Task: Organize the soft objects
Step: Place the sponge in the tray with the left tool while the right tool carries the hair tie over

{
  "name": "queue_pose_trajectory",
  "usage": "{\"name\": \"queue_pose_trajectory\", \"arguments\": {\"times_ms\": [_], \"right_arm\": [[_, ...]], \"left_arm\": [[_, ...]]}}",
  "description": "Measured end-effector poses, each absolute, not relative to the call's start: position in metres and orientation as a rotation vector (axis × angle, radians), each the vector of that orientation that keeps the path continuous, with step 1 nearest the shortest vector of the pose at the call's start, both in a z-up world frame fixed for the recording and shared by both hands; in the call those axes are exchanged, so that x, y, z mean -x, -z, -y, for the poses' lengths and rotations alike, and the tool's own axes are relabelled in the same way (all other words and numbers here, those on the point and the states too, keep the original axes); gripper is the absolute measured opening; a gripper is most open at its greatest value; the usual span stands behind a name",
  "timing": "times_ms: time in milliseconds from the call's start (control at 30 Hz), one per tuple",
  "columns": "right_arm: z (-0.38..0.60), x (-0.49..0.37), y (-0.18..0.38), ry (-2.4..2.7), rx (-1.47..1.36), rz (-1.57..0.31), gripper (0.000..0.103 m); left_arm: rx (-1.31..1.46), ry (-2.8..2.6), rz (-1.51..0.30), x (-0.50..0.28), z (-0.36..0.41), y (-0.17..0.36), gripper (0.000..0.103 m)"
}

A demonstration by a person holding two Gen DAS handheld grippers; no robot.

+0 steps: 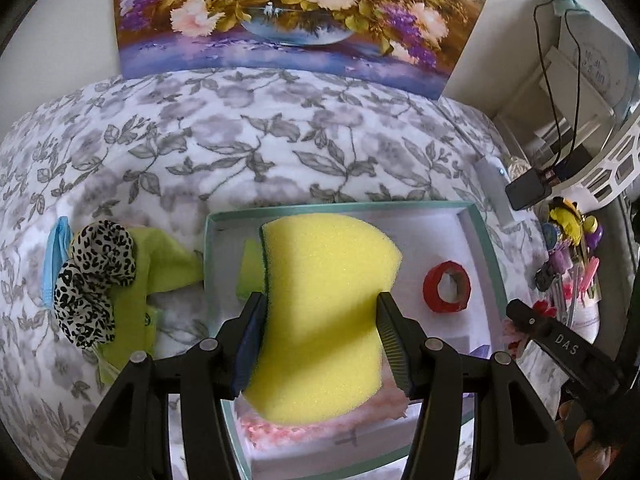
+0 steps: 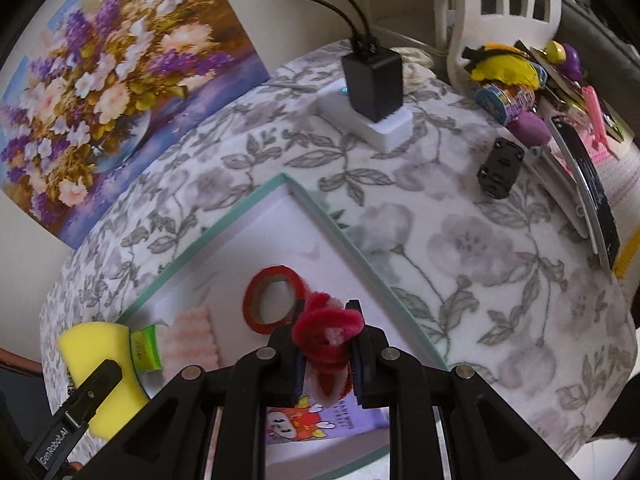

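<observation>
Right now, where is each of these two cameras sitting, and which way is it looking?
Left wrist: sits on the left gripper, looking along its fingers at the yellow sponge it clamps above the box; the right gripper's finger pokes in.
Right wrist: sits on the right gripper, looking at the red fuzzy item it clamps above the same box.
Shared: box, sponge, red tape roll, flower painting.

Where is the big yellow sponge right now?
The yellow sponge is squeezed in the left gripper, held over the left part of the white box, with the red tape roll to its right.
</observation>
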State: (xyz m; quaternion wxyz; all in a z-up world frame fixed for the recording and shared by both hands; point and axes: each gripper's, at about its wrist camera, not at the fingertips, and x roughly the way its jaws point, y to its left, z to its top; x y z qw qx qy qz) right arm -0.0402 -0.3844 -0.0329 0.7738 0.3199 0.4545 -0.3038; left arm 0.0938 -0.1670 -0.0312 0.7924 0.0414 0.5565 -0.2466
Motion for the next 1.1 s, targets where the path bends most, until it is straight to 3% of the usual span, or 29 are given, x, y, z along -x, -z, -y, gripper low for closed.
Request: {"name": "queue_pose_trajectory", "arguments": {"times_ms": [500,600,667,867,900,933,967,1033,1100], "right_arm": [[0.379,0.035,0.036,0.625,-0.689,-1.011,0.019],[0.378,0.035,0.036,0.619,-0.685,-1.015,0.02],[0.378,0.034,0.036,0.613,-0.684,-1.018,0.021],[0.376,0.033,0.032,0.6,-0.681,-1.017,0.022],[0.376,0.032,0.032,0.599,-0.681,-1.019,0.024],[0.375,0.032,0.032,0.597,-0.679,-1.018,0.032],[0.375,0.032,0.032,0.597,-0.677,-1.018,0.048],[0.375,0.031,0.031,0.593,-0.673,-1.017,0.067],[0.375,0.032,0.031,0.594,-0.666,-1.016,0.069]], "left_arm": [[-0.07,0.621,-1.185,-0.086,0.182,0.031,0.063],[-0.056,0.655,-1.18,-0.085,0.188,0.031,0.071],[-0.043,0.671,-1.17,-0.084,0.191,0.031,0.085],[-0.031,0.661,-1.133,-0.085,0.188,0.024,0.094],[-0.032,0.644,-1.13,-0.087,0.186,0.024,0.094],[-0.029,0.633,-1.13,-0.089,0.184,0.024,0.095],[-0.027,0.619,-1.129,-0.09,0.181,0.024,0.097],[-0.025,0.593,-1.127,-0.094,0.177,0.024,0.099],[-0.021,0.568,-1.122,-0.097,0.172,0.024,0.1]]}}
